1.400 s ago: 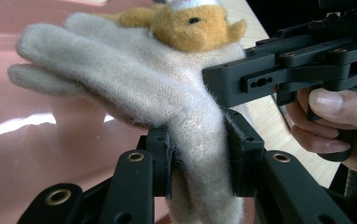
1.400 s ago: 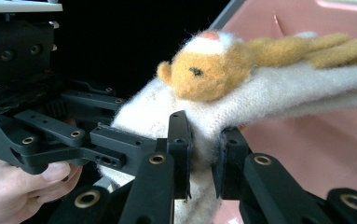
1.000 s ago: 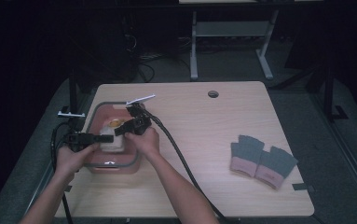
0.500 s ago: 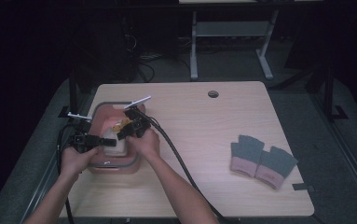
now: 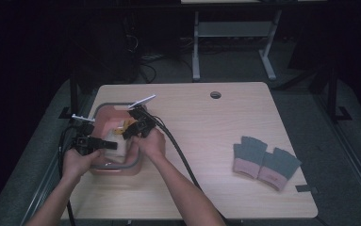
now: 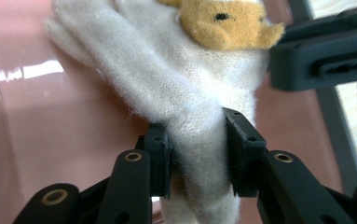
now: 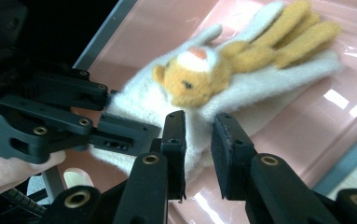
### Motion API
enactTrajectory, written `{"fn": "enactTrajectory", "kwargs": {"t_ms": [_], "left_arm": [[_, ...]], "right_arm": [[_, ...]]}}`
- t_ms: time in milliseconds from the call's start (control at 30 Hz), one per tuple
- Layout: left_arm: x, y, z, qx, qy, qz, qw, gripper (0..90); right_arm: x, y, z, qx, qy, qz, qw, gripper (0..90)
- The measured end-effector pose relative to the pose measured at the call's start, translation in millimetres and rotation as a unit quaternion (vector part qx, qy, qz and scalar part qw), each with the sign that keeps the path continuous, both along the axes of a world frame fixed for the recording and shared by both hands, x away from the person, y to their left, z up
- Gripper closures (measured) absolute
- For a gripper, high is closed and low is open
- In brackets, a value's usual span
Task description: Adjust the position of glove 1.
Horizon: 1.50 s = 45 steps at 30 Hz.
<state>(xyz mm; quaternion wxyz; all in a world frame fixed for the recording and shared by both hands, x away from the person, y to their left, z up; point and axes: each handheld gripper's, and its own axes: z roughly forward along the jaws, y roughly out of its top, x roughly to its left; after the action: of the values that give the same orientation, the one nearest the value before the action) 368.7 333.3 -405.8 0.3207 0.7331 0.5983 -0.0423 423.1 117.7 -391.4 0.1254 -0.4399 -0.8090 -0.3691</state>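
1. Jaws of the left gripper (image 6: 197,156) sit on either side of a fuzzy white glove (image 6: 167,88), pads pressed into the cuff end at bottom centre of the left gripper view; they've just been easing apart a bit w/ the cuff between them.
2. Right gripper (image 7: 198,140): jaws a little apart, lower centre of the right gripper view, edge of the glove (image 7: 223,88) in the gap. Left pad touches the fabric; can't tell if the right one does.
3. Glove has a small orange animal face (image 7: 185,79) sewn on it & orange fingers (image 7: 290,39) fanned toward upper right of that view.
4. Glove lies in a pink tub (image 5: 103,123) w/ a grey rim, left side of the high view, on the left part of the wooden table (image 5: 225,188).
5. Both hands meet over the tub in the high view: left gripper (image 5: 103,144) at its left edge, right gripper (image 5: 130,131) just right of it, black cable (image 5: 180,155) trailing toward the bottom.
6. Farther right on the table, well apart from the tub: pair of grey mitts (image 5: 265,162) w/ pink cuffs, side by side.
7. Upper centre of the tabletop: a round cable hole (image 5: 215,94).
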Motion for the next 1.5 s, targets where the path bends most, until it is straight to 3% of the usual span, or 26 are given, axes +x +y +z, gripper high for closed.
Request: {"fn": "enactTrajectory", "kwargs": {"t_ms": [167,333,467,567,667,767,800,900,1000,1100,1233,1367,1400,1500], "left_arm": [[-0.4,-2.0,0.7,0.019,0.006,-0.001,0.9998,57.2],[-1.2,-0.2,7.2,0.022,0.007,0.008,0.9997,52.4],[-2.6,7.9,21.9,0.027,-0.016,0.018,0.9993,53.4],[-2.6,10.0,26.3,0.03,-0.025,0.011,0.9992,60.2],[-1.3,6.9,23.5,0.042,-0.016,0.007,0.999,66.9],[0.9,4.5,18.5,0.052,-0.003,0.005,0.9986,67.6],[2.9,2.2,14.2,0.07,0.007,0.001,0.9975,67.6],[5.3,-1.7,9.8,0.089,0.027,-0.003,0.9956,66.7],[6.5,-4.2,7.9,0.098,0.032,-0.008,0.9946,66.2],[6.1,-3.0,9.7,0.095,0.022,-0.005,0.9952,64.7],[0.4,0.0,23.5,0.072,-0.023,-0.006,0.9972,61.4],[-1.5,-0.2,30.0,0.049,-0.038,-0.011,0.998,56.8],[-3.7,-3.2,33.3,0.032,-0.046,-0.011,0.9984,55.0],[-6.4,-8.5,37.0,0.022,-0.058,-0.02,0.9978,49.7]], "right_arm": [[0.5,-5.0,3.8,0.008,-0.002,-0.002,1.0,74.4],[0.1,-7.6,6.8,0.014,-0.006,-0.003,0.9999,74.3],[-1.5,-13.6,11.7,0.025,-0.011,-0.003,0.9996,74.0],[-2.0,-18.4,14.3,0.029,-0.013,-0.004,0.9995,73.7],[-3.0,-24.3,16.8,0.036,-0.019,-0.008,0.9991,73.5],[-3.9,-30.8,19.3,0.041,-0.02,-0.011,0.9989,73.4],[-3.9,-33.1,20.0,0.043,-0.022,-0.011,0.9988,73.4],[-4.4,-39.7,22.7,0.05,-0.025,-0.014,0.9984,72.8],[-4.8,-46.3,23.4,0.05,-0.028,-0.016,0.9982,71.6],[-4.4,-51.5,22.6,0.052,-0.027,-0.019,0.9981,70.9],[-4.2,-60.2,23.2,0.057,-0.028,-0.023,0.9977,67.4],[-5.4,-64.3,24.5,0.061,-0.026,-0.024,0.9975,65.0],[-6.1,-68.3,25.2,0.068,-0.029,-0.022,0.997,64.7],[-8.2,-73.8,25.7,0.074,-0.034,-0.024,0.9964,63.0]]}}
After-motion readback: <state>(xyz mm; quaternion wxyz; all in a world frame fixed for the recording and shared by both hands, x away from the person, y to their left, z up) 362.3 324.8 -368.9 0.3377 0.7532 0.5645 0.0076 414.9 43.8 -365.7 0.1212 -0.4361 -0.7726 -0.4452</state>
